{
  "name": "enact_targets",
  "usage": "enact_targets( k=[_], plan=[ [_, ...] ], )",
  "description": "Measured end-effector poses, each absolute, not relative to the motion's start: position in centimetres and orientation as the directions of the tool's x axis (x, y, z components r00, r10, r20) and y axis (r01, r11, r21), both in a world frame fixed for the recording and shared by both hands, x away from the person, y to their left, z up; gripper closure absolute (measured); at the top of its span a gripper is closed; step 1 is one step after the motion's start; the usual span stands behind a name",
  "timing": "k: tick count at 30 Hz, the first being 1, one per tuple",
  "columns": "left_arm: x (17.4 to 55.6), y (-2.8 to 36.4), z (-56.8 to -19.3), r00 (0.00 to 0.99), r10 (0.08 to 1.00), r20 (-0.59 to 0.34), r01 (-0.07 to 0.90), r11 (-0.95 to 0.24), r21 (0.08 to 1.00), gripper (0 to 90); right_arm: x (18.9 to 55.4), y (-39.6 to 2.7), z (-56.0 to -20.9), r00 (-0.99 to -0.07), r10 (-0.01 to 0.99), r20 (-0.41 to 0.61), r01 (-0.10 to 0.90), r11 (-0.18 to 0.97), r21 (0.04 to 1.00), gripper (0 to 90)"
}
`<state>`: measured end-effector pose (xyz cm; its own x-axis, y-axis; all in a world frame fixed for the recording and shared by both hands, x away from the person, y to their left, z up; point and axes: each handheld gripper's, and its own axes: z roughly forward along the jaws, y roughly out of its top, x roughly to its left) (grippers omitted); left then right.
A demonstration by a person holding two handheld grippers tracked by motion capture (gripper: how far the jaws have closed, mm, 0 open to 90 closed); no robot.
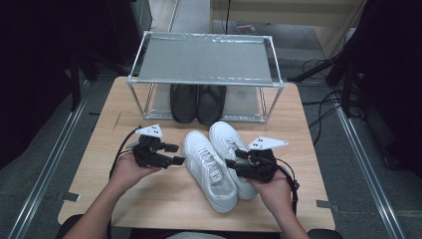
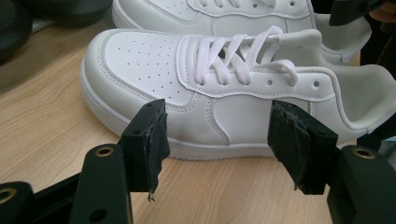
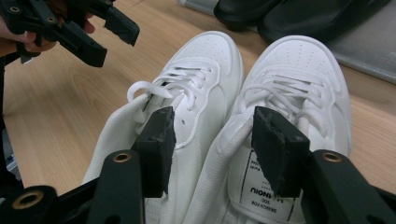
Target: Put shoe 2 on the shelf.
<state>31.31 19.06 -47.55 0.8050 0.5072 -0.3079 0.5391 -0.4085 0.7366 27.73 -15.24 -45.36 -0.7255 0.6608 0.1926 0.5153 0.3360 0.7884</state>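
White sneakers (image 1: 216,162) side by side

White sneakers (image 1: 219,162) before rack (image 1: 206,79) holding seemingly black shoes (image 1: 197,102).

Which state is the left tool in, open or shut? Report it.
Open. The left tool shows a wide gap between its jaws, with the side of the left white sneaker visible through it; nothing is gripped.

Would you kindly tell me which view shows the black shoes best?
The high view: the black shoes sit whole, side by side under the metal rack. The right gripper view catches only their toes at the top edge; the left gripper view a dark sliver.
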Motion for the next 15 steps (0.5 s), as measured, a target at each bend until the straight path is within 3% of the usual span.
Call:
enact_targets(
  k=[15],
  plan=[
    [31.9, 18.8, -47.5, 0.81, 0.5, -0.308, 0.534, -0.41, 0.739, 38.4, 27.0, -14.0, -46.2, -0.692, 0.705, 0.157, 0.535, 0.355, 0.767, 41.8]
  ],
)
